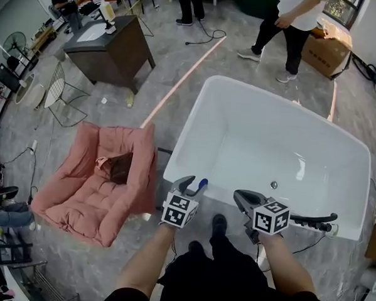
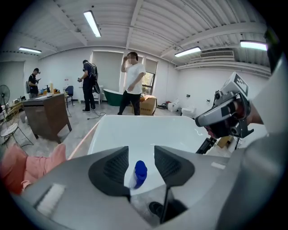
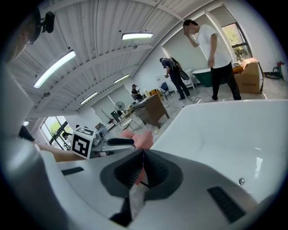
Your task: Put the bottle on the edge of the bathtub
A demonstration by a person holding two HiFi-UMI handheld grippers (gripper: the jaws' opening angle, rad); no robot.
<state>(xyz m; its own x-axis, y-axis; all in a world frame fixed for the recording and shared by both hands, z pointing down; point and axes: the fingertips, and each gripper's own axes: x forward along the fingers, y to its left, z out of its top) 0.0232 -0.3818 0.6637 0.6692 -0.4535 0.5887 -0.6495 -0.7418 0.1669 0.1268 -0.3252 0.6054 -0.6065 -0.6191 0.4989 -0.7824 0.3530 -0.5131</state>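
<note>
I see the glossy white rectangular bathtub (image 1: 251, 137) steeply from above. Both gripper views face across it, close.

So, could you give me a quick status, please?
Left gripper open, not touching bottle. Right gripper shut, empty. Bottle standing on bathtub edge. Nothing in the way.

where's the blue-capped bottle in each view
head view: bottle low centre, on the bathtub's near rim, just ahead of the left gripper.
left gripper view: bottle low centre, seen between the open fingers, on the rim.
right gripper view: not in it.
shared landmark: the white bathtub, in all three views.
</note>
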